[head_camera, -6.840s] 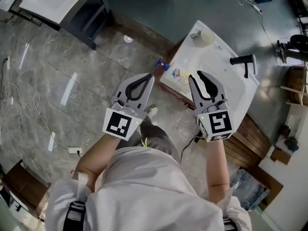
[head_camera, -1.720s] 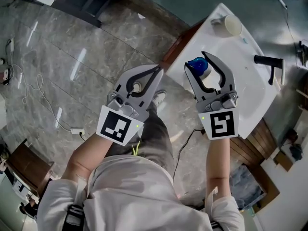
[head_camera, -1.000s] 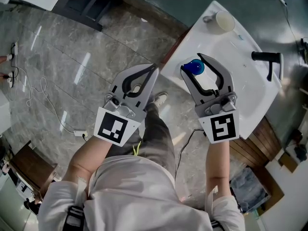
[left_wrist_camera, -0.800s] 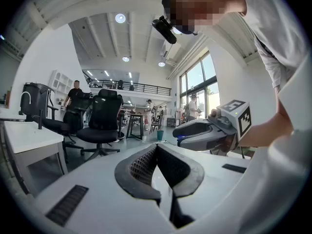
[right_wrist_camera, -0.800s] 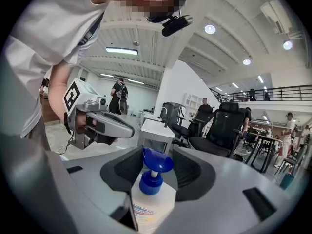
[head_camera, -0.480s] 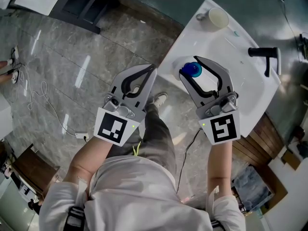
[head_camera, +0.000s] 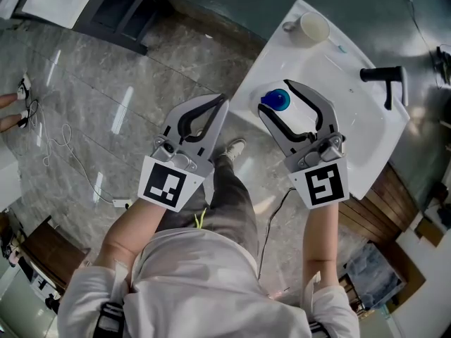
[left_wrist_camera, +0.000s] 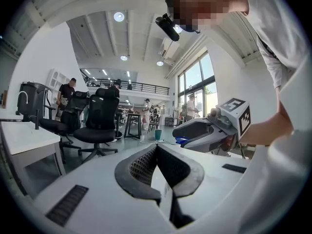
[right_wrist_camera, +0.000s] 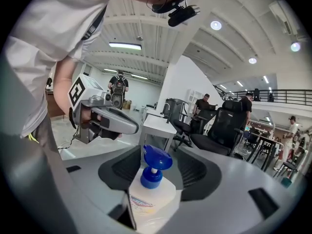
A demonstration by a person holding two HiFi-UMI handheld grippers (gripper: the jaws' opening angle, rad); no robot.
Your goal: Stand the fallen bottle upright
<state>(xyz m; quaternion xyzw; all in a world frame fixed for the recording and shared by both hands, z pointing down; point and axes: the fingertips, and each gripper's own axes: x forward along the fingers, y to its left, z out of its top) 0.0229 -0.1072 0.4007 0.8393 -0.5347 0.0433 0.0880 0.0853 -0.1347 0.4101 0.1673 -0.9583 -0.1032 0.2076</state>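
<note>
"Bottle [head_camera: 275,98] first. Where was it in the head view?"

"Upright on the white counter [head_camera: 352,143], near the front corner, blue pump cap upward. My right tongs [head_camera: 279,96] lay around it, one jaw on either side. Those jaws had just been opening and stood wide, with the bottle between them."

"And your other hand?"

"My left tongs [head_camera: 224,101] hung beside the counter, over the marble floor [head_camera: 106,83], tips closed together on nothing. A cup [head_camera: 313,27] sat at the counter's far corner and a black tap [head_camera: 384,79] toward its right edge, both well apart from the bottle."

"What did the left gripper view give you?"

"My left tongs [left_wrist_camera: 156,149] with the ribbed pads [left_wrist_camera: 141,165] meeting at the tips, nothing between them. Off to the right I saw my right tongs [left_wrist_camera: 178,132], with a bit of blue at their tip."

"And the right gripper view?"

"The bottle [right_wrist_camera: 152,194] stood straight between the jaws of my right tongs [right_wrist_camera: 157,156], its white body low between the dark pads and the cap on top. Both pads looked clear of the body, though only narrowly. My left tongs [right_wrist_camera: 134,127] showed off to the left, closed."
</note>
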